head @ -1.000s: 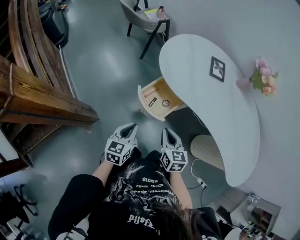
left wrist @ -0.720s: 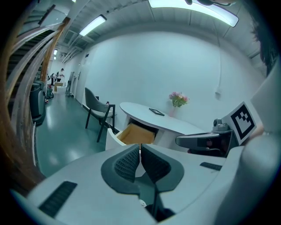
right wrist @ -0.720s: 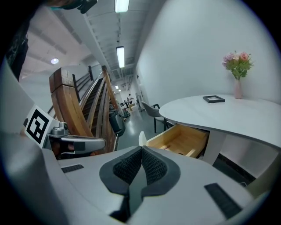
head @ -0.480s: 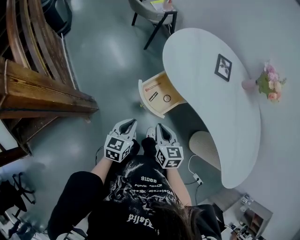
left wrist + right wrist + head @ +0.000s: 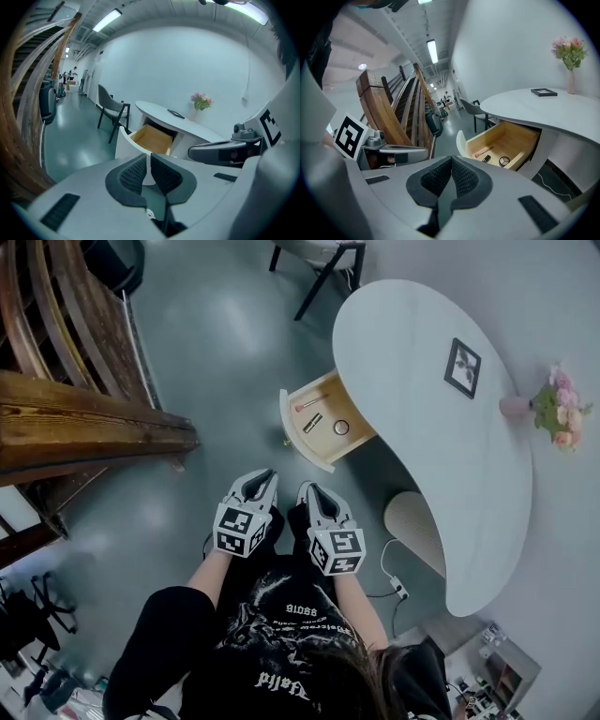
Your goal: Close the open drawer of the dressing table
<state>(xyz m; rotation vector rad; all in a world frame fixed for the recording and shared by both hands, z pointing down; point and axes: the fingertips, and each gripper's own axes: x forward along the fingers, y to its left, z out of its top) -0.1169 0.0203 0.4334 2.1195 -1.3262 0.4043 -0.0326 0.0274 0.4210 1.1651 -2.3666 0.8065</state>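
Note:
The white dressing table [image 5: 441, 456] has one wooden drawer [image 5: 326, 418] pulled out to the left, its curved white front [image 5: 291, 427] facing the floor space. A brush, a dark tube and a round compact lie in the drawer [image 5: 506, 143]. Both grippers hover side by side over the floor, short of the drawer front. The left gripper [image 5: 260, 482] is shut and empty, its pads together [image 5: 150, 159]. Just to its right, the right gripper [image 5: 307, 491] is also shut with nothing in it [image 5: 451, 161]. Neither touches the drawer [image 5: 151, 138].
A black picture frame [image 5: 462, 367] and a pink vase of flowers [image 5: 553, 409] stand on the tabletop. A round stool [image 5: 412, 526] sits under the table, with a power strip [image 5: 398, 589] on the floor. There is a wooden staircase [image 5: 84, 418] at the left and a chair [image 5: 323, 254] at the far end.
Both grippers have moved a little closer to the drawer and nearer each other, sinking slightly. The drawer stands open as before.

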